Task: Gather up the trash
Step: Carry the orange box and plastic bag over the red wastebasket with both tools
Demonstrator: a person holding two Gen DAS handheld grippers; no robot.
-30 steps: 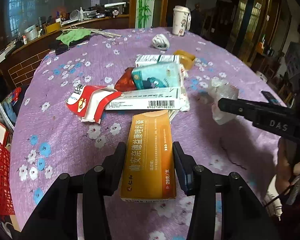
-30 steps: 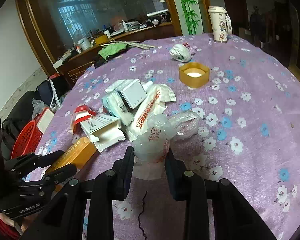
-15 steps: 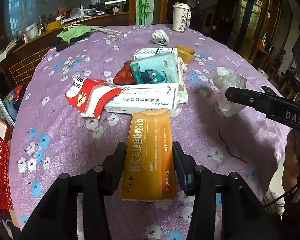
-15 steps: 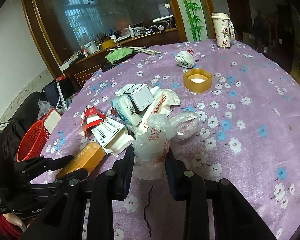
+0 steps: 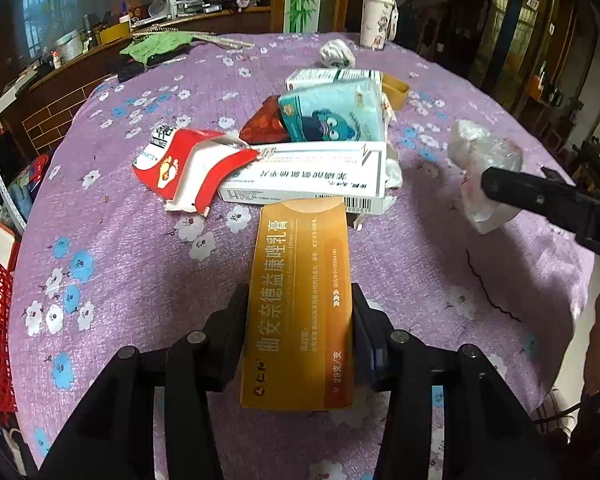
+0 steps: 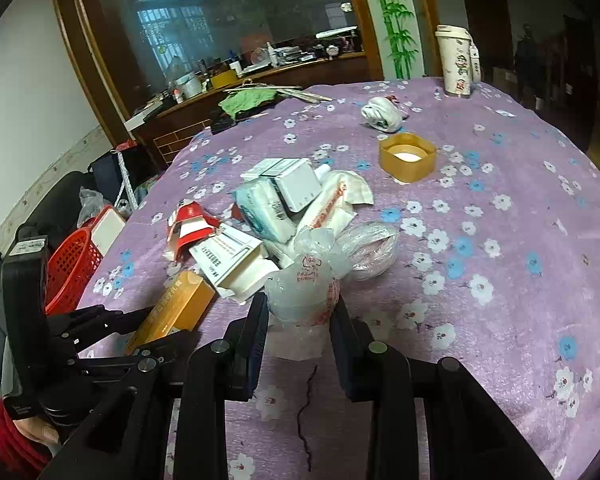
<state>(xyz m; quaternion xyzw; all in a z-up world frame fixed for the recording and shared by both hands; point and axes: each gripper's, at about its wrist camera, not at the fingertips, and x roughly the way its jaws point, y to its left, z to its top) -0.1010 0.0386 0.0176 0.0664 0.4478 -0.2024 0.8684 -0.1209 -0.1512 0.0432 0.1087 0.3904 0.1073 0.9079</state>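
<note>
Left gripper (image 5: 300,312) is clamped on the orange carton (image 5: 300,304); right gripper (image 6: 300,312) is clamped on the crumpled plastic bag (image 6: 304,288). Remaining trash pile (image 6: 276,208) lies just ahead of both. Step: removal. Next move likely requires transfer leftward to the red basket (image 6: 72,268).
</note>
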